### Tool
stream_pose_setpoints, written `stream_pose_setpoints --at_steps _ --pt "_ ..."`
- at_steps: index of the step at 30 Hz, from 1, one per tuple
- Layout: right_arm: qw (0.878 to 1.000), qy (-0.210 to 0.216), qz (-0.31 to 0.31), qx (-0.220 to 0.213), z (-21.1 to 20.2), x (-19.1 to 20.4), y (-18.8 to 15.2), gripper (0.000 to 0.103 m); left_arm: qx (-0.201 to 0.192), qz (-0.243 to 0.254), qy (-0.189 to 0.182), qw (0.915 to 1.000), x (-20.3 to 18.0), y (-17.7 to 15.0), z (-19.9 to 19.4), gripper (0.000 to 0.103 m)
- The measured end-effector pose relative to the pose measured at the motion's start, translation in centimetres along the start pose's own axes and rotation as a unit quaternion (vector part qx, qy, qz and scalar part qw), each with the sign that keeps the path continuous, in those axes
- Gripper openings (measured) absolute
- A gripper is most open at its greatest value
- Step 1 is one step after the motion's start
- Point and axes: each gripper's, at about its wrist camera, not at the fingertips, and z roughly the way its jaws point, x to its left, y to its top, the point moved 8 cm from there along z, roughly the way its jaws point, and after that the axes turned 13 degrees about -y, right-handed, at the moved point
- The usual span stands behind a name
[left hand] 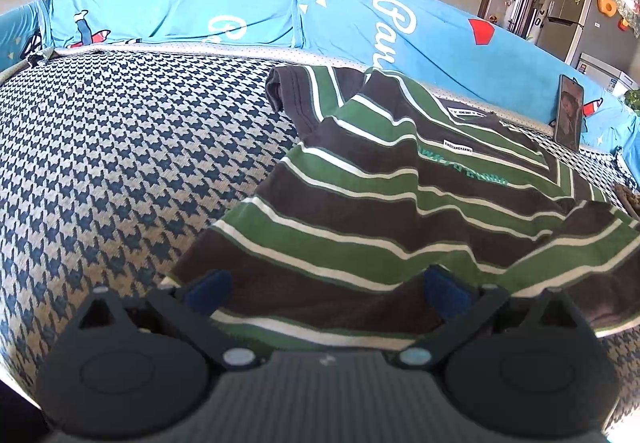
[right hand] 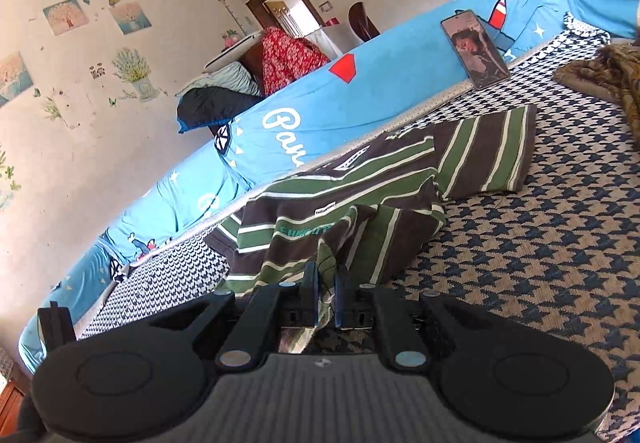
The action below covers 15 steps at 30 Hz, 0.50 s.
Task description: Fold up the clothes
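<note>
Striped in green, brown and white, the cotton shirt [left hand: 400, 195] lies rumpled on the houndstooth woven mat [left hand: 120, 163], its hem pinched in the nearly closed right gripper [right hand: 326, 293] while the wide-open left gripper [left hand: 324, 293] holds nothing, so lift evenly, I think.

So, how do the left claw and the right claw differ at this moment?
The left claw is wide open, with the striped shirt lying loose between its fingers. The right claw is nearly shut and pinches a fold of the shirt. Both have blue pads and black arms.
</note>
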Motion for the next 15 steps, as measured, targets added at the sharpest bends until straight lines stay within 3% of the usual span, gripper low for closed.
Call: stream_pose_setpoints --at_steps 5,15 --pt "0.999 0.001 0.030 -0.022 -2.8 -1.4 0.6 0.009 -0.008 0.006 -0.004 0.9999 0.1 0.2 -1.2 0.103" --pt "0.997 -0.037 0.060 -0.036 -5.3 -3.8 0.4 0.009 -0.020 0.011 -0.005 0.9997 0.4 0.3 -3.1 0.103"
